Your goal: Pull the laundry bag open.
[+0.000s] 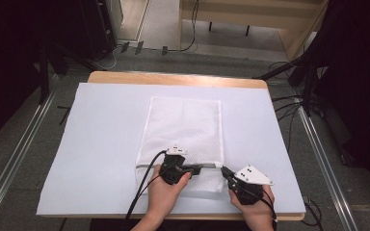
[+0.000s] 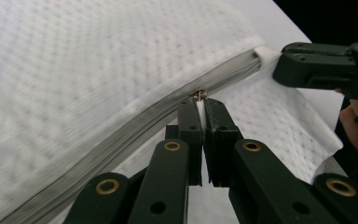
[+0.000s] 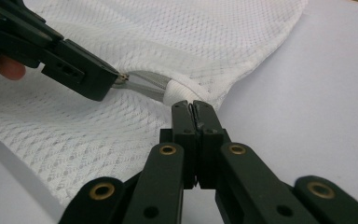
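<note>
White mesh makes up the laundry bag (image 1: 184, 139) that lies flat on a pale sheet (image 1: 101, 144) covering the wooden table (image 1: 173, 78). A grey zipper (image 2: 135, 123) runs across the bag near the end closest to the person.

In the left gripper view, the left gripper (image 2: 201, 106) has its jaws pressed nearly together on the small metal zipper pull (image 2: 198, 94), which sits right at their tips. The zipper track stretches away to both sides of those tips, and the mesh bulges up beyond them.

In the right gripper view, the right gripper (image 3: 194, 109) has its jaws closed tight, with a thin edge of white fabric pinched between them. Just ahead of its tips is the white fabric tab (image 3: 182, 89) at the end of the zipper, and the left gripper comes in beyond that from the upper left, touching the pull.

From the high view, the two tools sit near each other, the left hand (image 1: 166, 192) over the bag's near end and the right hand (image 1: 253, 199) just off the bag's corner.
</note>
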Demonstrator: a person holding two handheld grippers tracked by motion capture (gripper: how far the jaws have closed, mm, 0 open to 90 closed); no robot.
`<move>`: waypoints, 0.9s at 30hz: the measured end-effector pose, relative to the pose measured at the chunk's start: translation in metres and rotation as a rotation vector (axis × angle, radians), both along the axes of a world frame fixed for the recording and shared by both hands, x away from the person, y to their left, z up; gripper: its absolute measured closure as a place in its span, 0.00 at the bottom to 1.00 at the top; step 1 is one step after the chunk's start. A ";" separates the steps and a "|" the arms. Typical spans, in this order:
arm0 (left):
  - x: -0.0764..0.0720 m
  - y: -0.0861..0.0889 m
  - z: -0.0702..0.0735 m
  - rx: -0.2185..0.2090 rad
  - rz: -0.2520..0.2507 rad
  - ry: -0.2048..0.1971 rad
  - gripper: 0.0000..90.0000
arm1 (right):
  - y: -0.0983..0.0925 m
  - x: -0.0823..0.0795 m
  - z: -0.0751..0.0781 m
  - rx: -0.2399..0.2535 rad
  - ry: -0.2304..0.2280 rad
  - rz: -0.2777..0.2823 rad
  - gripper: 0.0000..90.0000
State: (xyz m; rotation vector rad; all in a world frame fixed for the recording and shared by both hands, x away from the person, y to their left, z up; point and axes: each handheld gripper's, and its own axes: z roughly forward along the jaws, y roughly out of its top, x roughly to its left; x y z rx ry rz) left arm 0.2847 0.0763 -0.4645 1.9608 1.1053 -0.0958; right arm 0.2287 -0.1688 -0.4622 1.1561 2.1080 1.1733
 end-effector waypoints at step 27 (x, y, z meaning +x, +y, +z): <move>-0.005 0.086 0.000 0.031 0.123 -0.030 0.97 | -0.011 0.004 0.001 -0.025 -0.010 -0.049 1.00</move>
